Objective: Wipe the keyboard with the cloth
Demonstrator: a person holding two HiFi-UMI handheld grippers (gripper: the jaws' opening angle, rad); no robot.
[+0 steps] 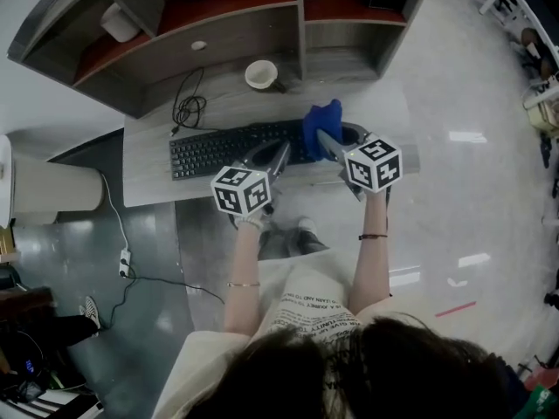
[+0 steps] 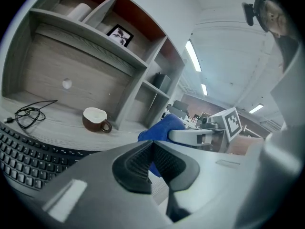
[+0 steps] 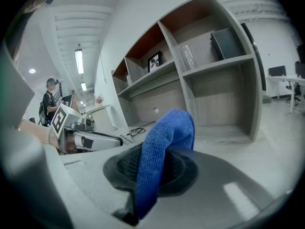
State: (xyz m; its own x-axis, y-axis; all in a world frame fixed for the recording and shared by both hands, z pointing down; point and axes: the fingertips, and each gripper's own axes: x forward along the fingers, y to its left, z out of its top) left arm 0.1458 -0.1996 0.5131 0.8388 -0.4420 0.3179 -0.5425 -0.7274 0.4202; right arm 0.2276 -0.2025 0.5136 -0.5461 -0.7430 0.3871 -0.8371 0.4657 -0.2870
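Note:
A black keyboard [image 1: 223, 149] lies along the front of the grey desk [image 1: 148, 168]; its keys [image 2: 21, 159] show at the lower left of the left gripper view. My right gripper [image 1: 325, 140] is shut on a blue cloth [image 1: 321, 122], which bulges up between the pads [image 3: 162, 163] and hangs over the keyboard's right end. My left gripper [image 1: 281, 155] hovers above the keyboard's right part, jaws pressed together with nothing between them [image 2: 151, 163]. The blue cloth [image 2: 159, 132] and the right gripper show just beyond it.
A brown cup [image 1: 261, 74] with a white inside stands behind the keyboard, by a coiled black cable [image 1: 186, 107]. A shelf unit [image 1: 218, 11] rises at the desk's back with a framed picture [image 2: 120, 34] and a dark box [image 3: 225, 43]. A person stands far off.

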